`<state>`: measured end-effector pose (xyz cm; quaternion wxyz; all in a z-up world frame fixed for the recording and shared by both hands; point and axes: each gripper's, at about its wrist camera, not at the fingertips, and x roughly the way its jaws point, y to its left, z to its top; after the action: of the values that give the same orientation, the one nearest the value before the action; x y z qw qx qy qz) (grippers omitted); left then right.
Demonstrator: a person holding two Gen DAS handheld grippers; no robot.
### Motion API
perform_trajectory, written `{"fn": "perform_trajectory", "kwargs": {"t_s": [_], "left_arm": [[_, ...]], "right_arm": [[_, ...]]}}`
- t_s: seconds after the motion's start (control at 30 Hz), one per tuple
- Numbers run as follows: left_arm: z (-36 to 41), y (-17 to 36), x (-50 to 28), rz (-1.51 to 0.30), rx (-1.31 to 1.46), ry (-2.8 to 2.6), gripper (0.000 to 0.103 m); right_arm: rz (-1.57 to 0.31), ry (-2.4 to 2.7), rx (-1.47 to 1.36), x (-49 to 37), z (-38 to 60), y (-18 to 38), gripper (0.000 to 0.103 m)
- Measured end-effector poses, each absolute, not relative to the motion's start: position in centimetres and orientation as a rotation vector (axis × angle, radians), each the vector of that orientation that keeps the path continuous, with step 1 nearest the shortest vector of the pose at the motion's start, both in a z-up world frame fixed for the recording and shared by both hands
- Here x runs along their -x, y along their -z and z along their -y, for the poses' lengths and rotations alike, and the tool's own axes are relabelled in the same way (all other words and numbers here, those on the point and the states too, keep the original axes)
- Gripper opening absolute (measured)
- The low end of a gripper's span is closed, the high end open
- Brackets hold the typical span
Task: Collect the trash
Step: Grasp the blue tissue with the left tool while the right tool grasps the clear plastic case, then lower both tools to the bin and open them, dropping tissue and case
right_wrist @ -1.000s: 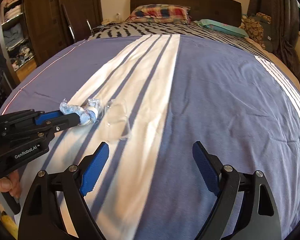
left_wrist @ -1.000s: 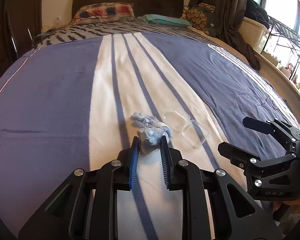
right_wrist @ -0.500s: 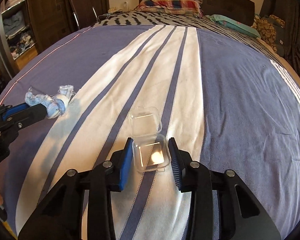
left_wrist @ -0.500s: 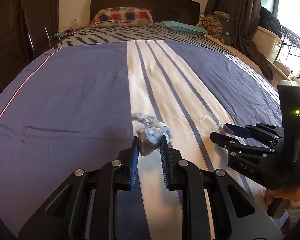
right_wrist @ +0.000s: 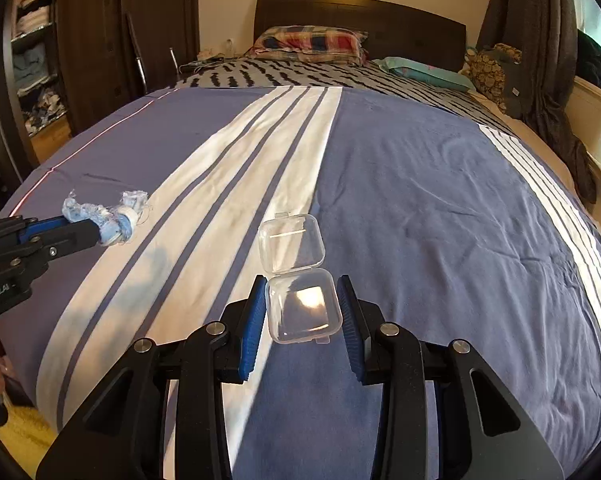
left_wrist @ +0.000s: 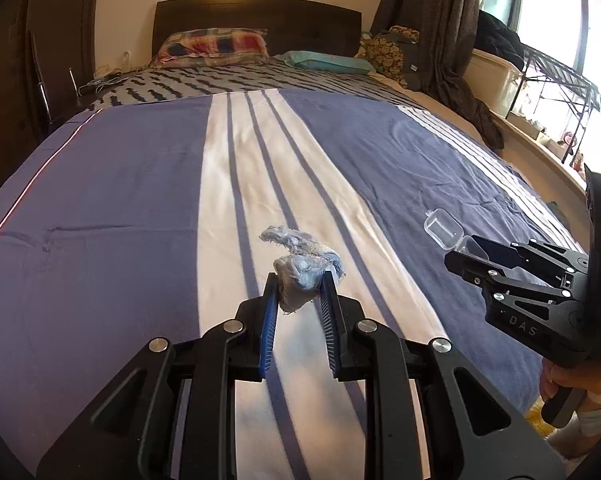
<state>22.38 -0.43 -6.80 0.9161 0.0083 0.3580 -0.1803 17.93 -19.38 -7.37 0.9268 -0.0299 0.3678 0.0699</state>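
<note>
My left gripper [left_wrist: 299, 286] is shut on a crumpled blue-and-white wad of trash [left_wrist: 302, 266] and holds it above the striped bedspread [left_wrist: 120, 200]. In the right wrist view the same wad [right_wrist: 112, 220] sticks out of the left gripper [right_wrist: 96, 232] at the left edge. My right gripper [right_wrist: 301, 284] is shut on a small clear plastic box [right_wrist: 304, 308], its blue pads pressing both sides. The hinged lid [right_wrist: 292, 244] hangs open beyond the fingertips. From the left wrist view the right gripper [left_wrist: 466, 250] is at the far right, with the clear box [left_wrist: 442, 228] poking out.
A wide bed fills both views, with a plaid pillow [right_wrist: 308, 42] and dark headboard [right_wrist: 360, 16] at the far end. An open wardrobe [right_wrist: 32, 60] stands on the left. Curtains [left_wrist: 432, 32], a window ledge and a metal rack [left_wrist: 556, 80] are on the right. A hand [left_wrist: 560, 384] grips the right handle.
The right gripper went from wide open to closed on the clear box, which lay on the bed, and lifted it. Both grippers pulled back and rose from the bedspread.
</note>
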Motion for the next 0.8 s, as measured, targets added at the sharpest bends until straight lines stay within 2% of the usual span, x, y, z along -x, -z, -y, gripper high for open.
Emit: {"fn": "perform_trajectory", "kwargs": {"t_s": [0.5,0.8], "left_arm": [[4.1,5.9,-9.7,-0.695,-0.039,0.466,0.02],[3.9,8.6,-2.7,-0.724,-0.018,0.478,0.02]], "right_arm": [[-0.66,-0.077,-0.004,-1.6,24.5,6.0,0.037],[-0.67,-0.099,-0.037,4.3,24.6,8.3,0.037]]}}
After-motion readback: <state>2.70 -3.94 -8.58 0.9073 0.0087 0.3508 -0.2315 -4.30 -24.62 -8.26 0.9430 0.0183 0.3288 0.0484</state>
